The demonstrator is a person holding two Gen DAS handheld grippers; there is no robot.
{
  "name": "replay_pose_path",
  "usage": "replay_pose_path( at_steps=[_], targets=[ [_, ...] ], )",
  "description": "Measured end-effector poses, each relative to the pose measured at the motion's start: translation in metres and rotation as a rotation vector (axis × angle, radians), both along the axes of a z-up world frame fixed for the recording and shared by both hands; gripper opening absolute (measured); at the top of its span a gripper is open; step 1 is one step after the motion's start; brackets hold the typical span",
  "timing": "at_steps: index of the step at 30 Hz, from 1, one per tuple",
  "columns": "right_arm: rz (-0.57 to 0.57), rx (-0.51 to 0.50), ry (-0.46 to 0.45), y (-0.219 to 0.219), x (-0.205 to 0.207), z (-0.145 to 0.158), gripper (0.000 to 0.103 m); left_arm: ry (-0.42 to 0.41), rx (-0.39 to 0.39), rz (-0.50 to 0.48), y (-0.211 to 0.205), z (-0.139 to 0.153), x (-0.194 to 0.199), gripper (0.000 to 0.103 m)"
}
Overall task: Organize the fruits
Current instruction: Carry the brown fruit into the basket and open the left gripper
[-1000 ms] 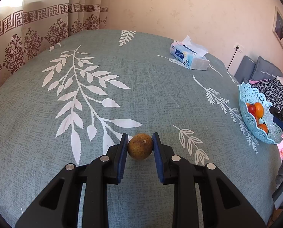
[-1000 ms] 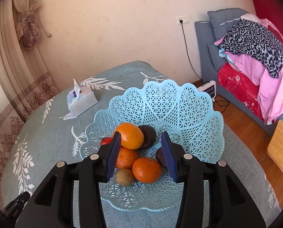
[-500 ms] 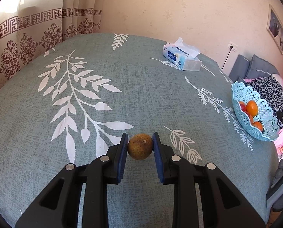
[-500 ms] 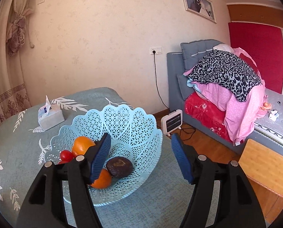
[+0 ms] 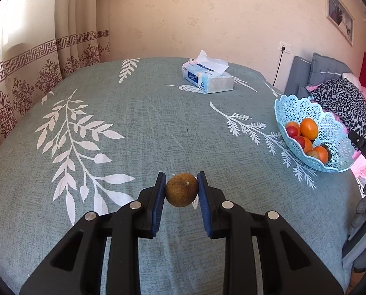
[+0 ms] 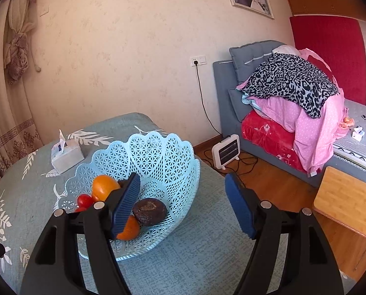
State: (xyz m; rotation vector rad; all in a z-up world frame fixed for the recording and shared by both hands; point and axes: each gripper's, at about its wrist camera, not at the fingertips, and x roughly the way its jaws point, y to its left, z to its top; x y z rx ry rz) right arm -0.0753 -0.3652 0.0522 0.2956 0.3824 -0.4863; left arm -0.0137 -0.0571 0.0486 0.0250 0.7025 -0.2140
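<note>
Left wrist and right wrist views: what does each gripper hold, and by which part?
The left gripper holds the small round brown-green fruit, clamped across its two opposite sides. The right gripper, whose jaws have just been opening, holds nothing.

Right wrist view: gripper finger (image 6: 126, 202) covers part of the lower orange (image 6: 128, 228) and the fruit behind it in the basket (image 6: 173, 162). Left wrist view: other gripper (image 5: 364, 147) cut off at right edge; framed picture (image 5: 340, 14) upper right too small to read.
</note>
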Motion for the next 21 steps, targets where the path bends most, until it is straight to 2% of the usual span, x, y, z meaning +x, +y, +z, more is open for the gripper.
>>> replay_pose_path(
  at_steps=[11, 21],
  targets=[
    [0.007, 0.028, -0.006, -0.003, 0.001, -0.002, 0.074, -0.054, 0.053, -0.097, -0.051, 0.016, 0.004, 0.026],
    [0.007, 0.064, -0.016, -0.009, -0.001, -0.003, 0.074, -0.074, 0.081, -0.204, -0.108, 0.018, 0.012, 0.026]
  ],
)
